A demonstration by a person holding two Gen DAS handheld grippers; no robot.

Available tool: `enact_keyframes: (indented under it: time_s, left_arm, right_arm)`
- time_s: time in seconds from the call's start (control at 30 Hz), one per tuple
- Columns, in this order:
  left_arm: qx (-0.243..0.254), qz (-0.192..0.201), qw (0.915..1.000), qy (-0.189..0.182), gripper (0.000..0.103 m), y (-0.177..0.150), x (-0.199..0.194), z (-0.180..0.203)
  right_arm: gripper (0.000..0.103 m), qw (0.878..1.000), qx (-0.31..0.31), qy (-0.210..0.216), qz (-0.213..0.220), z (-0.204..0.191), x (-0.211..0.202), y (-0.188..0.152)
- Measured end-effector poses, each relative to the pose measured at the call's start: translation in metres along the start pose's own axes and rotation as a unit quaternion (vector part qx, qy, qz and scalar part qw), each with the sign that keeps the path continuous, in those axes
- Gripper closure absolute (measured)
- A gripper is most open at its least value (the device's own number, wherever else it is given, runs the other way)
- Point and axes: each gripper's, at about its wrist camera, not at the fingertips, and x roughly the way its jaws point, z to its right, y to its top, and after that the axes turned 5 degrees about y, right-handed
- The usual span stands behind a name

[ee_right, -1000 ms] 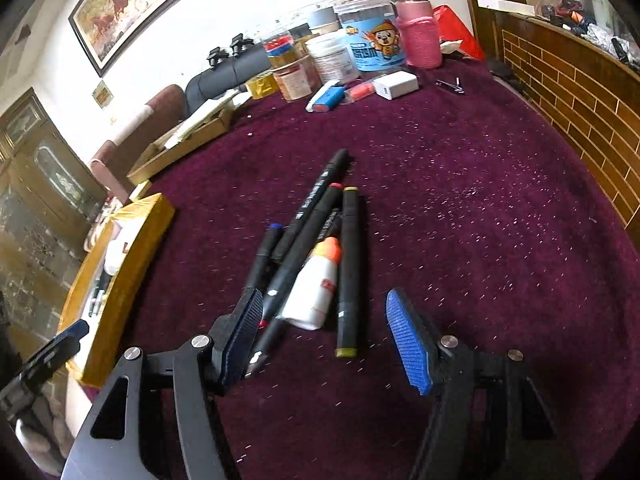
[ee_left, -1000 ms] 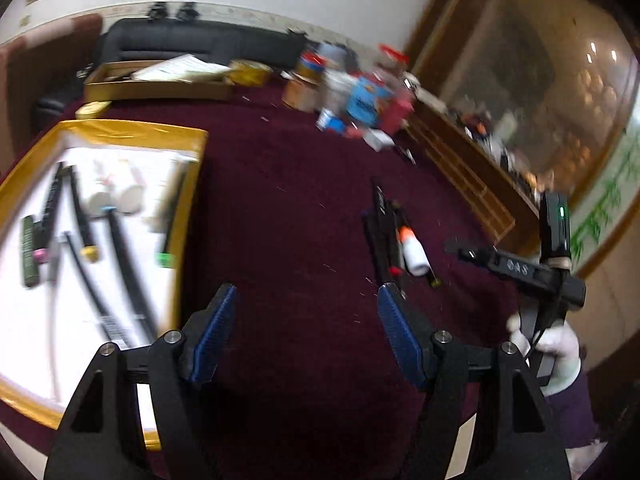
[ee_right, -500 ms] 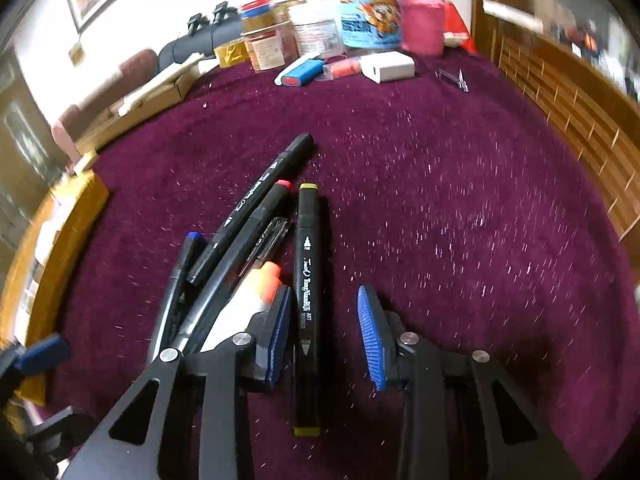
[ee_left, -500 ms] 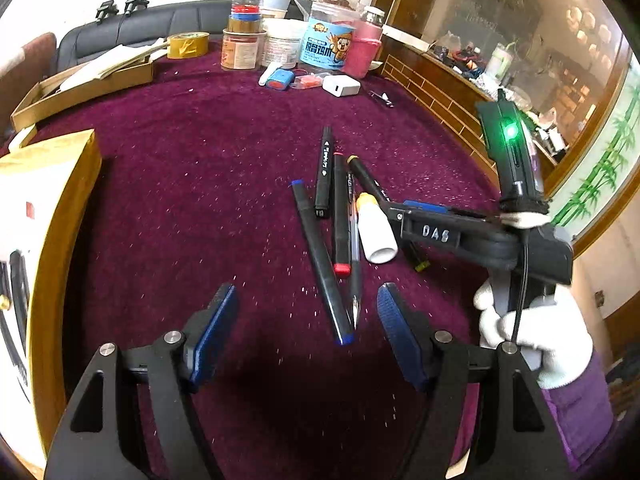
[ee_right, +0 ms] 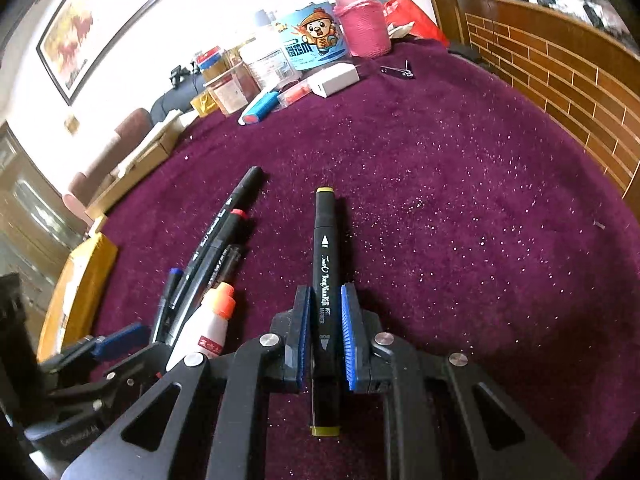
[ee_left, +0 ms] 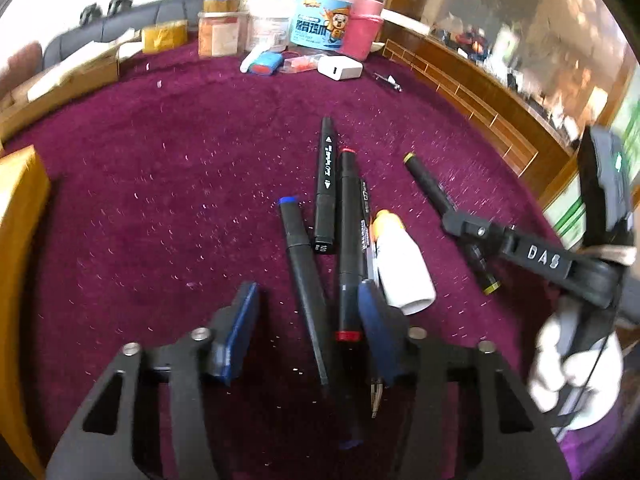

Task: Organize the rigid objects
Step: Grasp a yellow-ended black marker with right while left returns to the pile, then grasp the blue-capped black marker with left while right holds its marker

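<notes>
My right gripper [ee_right: 326,332] is shut on a black yellow-capped marker [ee_right: 326,256], which lies along the fingers on the purple cloth; it also shows in the left wrist view [ee_left: 430,184]. My left gripper [ee_left: 308,328] is open, its fingers straddling a blue-capped pen [ee_left: 304,272] and a red-capped marker [ee_left: 348,240]. Beside them lie a black marker [ee_left: 326,184], a thin pen [ee_left: 366,216] and a white glue bottle with orange cap [ee_left: 402,268]. The same pile shows in the right wrist view, with the glue bottle [ee_right: 208,328] to the left of my right gripper.
A yellow-rimmed tray [ee_left: 16,240] stands at the left edge. Jars, a pink flask [ee_left: 362,24], a white charger [ee_left: 340,68] and a cardboard box [ee_left: 60,80] crowd the far side. A wooden ledge [ee_left: 480,96] borders the cloth on the right.
My right gripper has closed on the yellow-capped marker and drawn it right, away from the pile. My left gripper has moved forward over the blue and red pens.
</notes>
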Motion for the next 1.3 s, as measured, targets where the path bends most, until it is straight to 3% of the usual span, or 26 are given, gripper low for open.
enact_keyframes:
  time_s: [0.23,0.37,0.53,0.63,0.8,1.03,1.17,1.23,1.27,1.3]
  left_arm:
    - [0.000,0.007,1.0000,-0.007,0.061,-0.017,-0.013,-0.015]
    - [0.016,0.003,0.9998,0.007,0.061,-0.012,-0.011,-0.007]
    - [-0.038,0.003,0.9978,-0.054,0.061,-0.009,-0.020,-0.024]
    - [-0.042,0.005,0.9988,-0.026,0.061,-0.004,-0.017,-0.030]
    - [0.007,0.010,0.9996,0.025,0.061,-0.003,-0.005,-0.017]
    - [0.079,0.005,0.9926,0.092,0.059,-0.003,0.004,0.008]
    - [0.099,0.008,0.9897,0.103,0.059,0.001,0.009,0.016]
    - [0.115,0.011,0.9884,0.099,0.075,0.000,0.009,0.021]
    - [0.129,0.010,0.9883,0.081,0.090,-0.001,0.009,0.025]
    - [0.140,0.012,0.9867,0.081,0.091,-0.003,0.008,0.029]
  right_arm:
    - [0.090,0.999,0.022,0.028,0.002,0.009,0.001,0.002]
    - [0.090,0.999,0.023,0.029,0.002,0.009,0.001,0.001]
    - [0.090,0.999,0.028,0.035,0.003,0.010,0.000,0.001]
    - [0.090,0.999,0.027,0.034,0.002,0.010,0.001,0.002]
    - [0.090,0.999,0.027,0.034,0.002,0.010,0.001,0.002]
    - [0.090,0.999,0.027,0.033,0.002,0.010,0.001,0.002]
    - [0.090,0.999,0.026,0.032,0.002,0.010,0.001,0.001]
    - [0.090,0.999,0.022,0.027,0.002,0.009,0.001,0.001]
    - [0.090,1.000,0.016,0.020,0.001,0.007,0.002,0.001]
    - [0.090,1.000,0.009,0.012,0.000,0.004,0.002,0.001]
